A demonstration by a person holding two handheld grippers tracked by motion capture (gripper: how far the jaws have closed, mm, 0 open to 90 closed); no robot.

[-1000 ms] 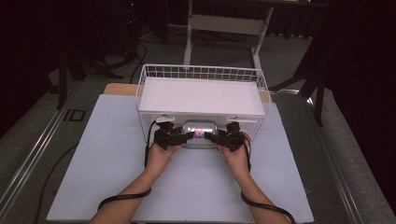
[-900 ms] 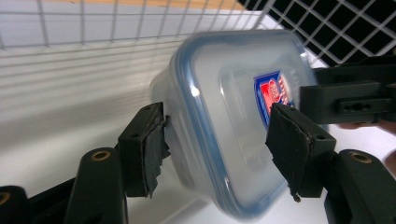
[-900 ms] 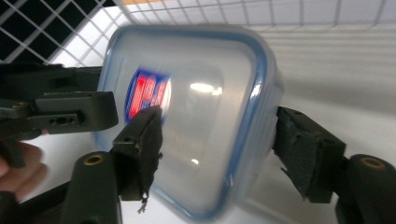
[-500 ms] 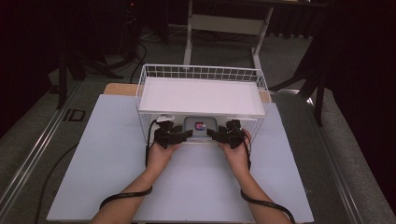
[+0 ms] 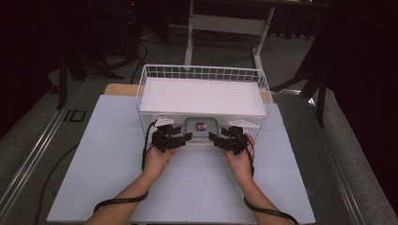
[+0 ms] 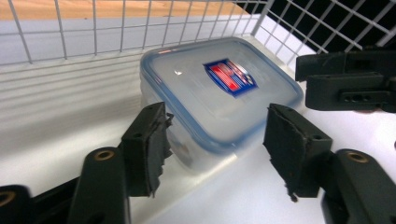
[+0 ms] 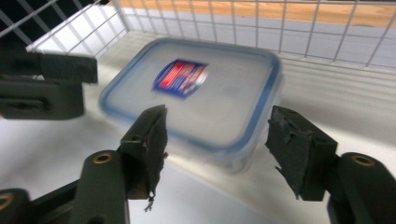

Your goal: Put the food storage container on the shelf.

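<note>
A clear plastic container (image 5: 201,127) with a blue-rimmed lid and a red-and-blue label lies flat on the white floor at the near side of a white wire basket (image 5: 202,71). My left gripper (image 5: 187,137) points at its left near corner, my right gripper (image 5: 212,137) at its right near corner. In the left gripper view the jaws (image 6: 217,126) straddle one corner of the container (image 6: 219,93); they have just been opening, and the pads stand off it. In the right gripper view the jaws (image 7: 217,128) have eased inward a little around another corner (image 7: 205,98), with a gap at the right pad.
Wire walls rise behind and beside the container (image 6: 93,28). The basket stands on a pale blue mat (image 5: 108,159) on the table. A table frame (image 5: 225,23) and dark stands are beyond it. Each gripper view shows the other gripper (image 6: 345,84) (image 7: 46,86) across the container.
The container has shifted a little farther into the basket, away from the person. Both hands have stayed at its near corners, the left one nudged slightly.
</note>
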